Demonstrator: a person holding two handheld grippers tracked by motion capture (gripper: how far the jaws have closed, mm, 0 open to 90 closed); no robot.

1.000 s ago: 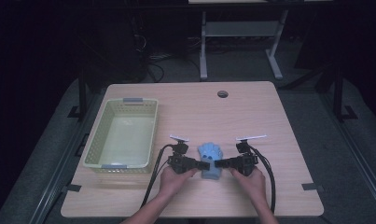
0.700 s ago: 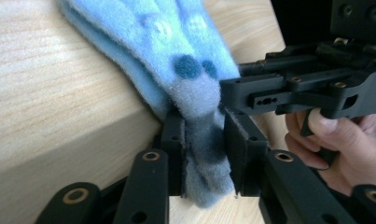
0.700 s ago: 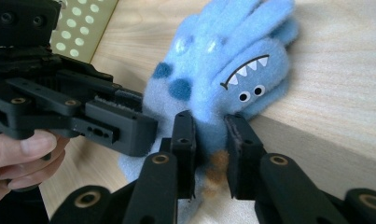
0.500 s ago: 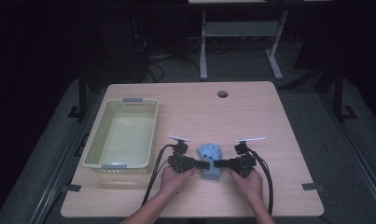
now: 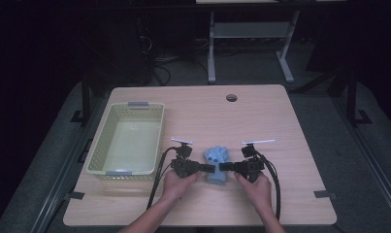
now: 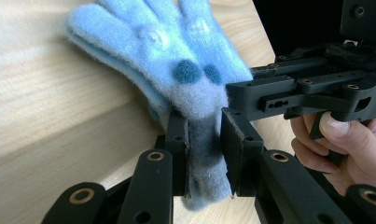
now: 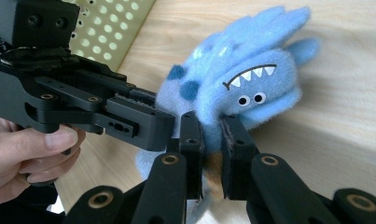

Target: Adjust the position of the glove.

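Note:
A pair of fuzzy blue gloves (image 5: 216, 160) with a monster face lies on the table's front middle. My left gripper (image 5: 211, 168) comes in from the left and my right gripper (image 5: 223, 167) from the right, tip to tip. In the left gripper view my left gripper (image 6: 205, 140) pinches the gloves (image 6: 176, 60) at the cuff; its jaws have just been closing on it. In the right gripper view my right gripper (image 7: 212, 140) squeezes the gloves (image 7: 241, 79) below the face, its jaws also just closing. The other gripper's body (image 7: 106, 112) sits close beside.
A pale green perforated basket (image 5: 97, 155) stands at the left of the wooden table (image 5: 280, 126). A cable hole (image 5: 231, 97) is near the far edge. Black cables trail from both grippers toward the front edge. Dark floor and a desk frame lie beyond.
Both hands stay in place at the gloves. The right gripper has nudged slightly inward toward them.

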